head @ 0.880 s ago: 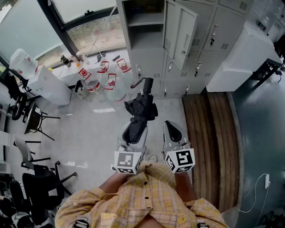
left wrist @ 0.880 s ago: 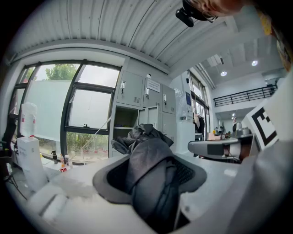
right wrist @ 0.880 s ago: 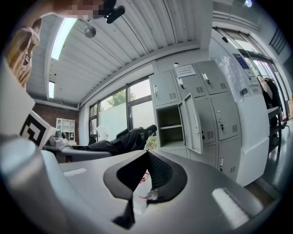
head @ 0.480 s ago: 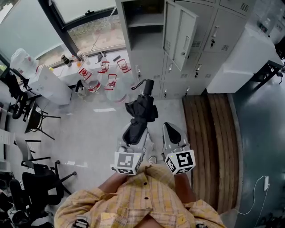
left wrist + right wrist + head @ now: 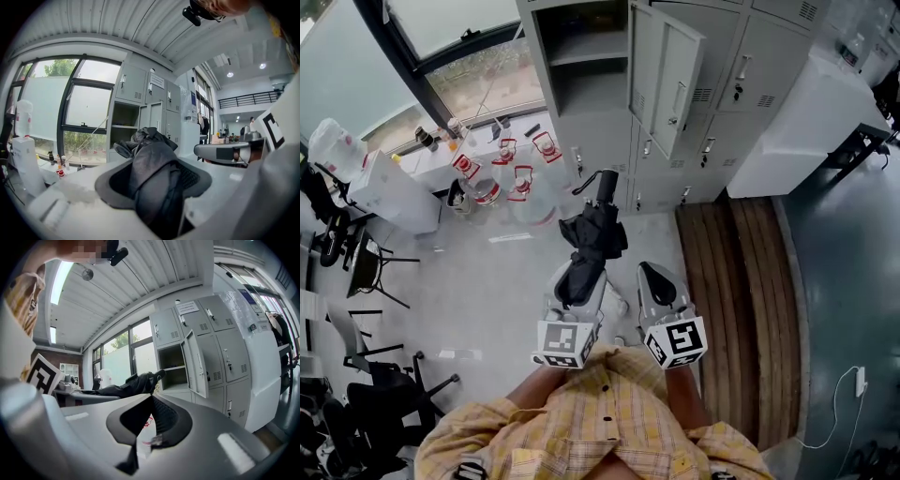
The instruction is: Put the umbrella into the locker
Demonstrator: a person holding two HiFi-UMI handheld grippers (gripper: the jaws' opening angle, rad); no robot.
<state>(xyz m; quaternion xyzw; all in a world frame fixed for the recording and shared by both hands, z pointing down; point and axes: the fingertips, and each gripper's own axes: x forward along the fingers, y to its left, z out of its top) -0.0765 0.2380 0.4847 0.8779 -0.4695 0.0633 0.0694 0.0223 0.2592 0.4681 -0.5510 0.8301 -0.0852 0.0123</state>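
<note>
A folded black umbrella (image 5: 592,234) sticks forward out of my left gripper (image 5: 581,274), which is shut on its cloth; the curved handle (image 5: 606,182) points toward the lockers. In the left gripper view the umbrella (image 5: 154,173) fills the space between the jaws. The grey locker (image 5: 581,66) stands open ahead, its door (image 5: 666,70) swung out to the right, and the open compartment (image 5: 124,129) holds a shelf. My right gripper (image 5: 654,277) is held beside the left, shut and empty. From the right gripper view (image 5: 151,399) the umbrella (image 5: 133,383) lies to the left.
Several water jugs (image 5: 502,173) stand on the floor below the window, left of the lockers. A white cabinet (image 5: 797,122) stands at the right, with a wooden slatted platform (image 5: 731,291) in front of it. Office chairs (image 5: 366,262) line the left side.
The lockers and water jugs have shifted left in the head view and look slightly nearer. Both grippers keep their pose, the left still holding the umbrella.
</note>
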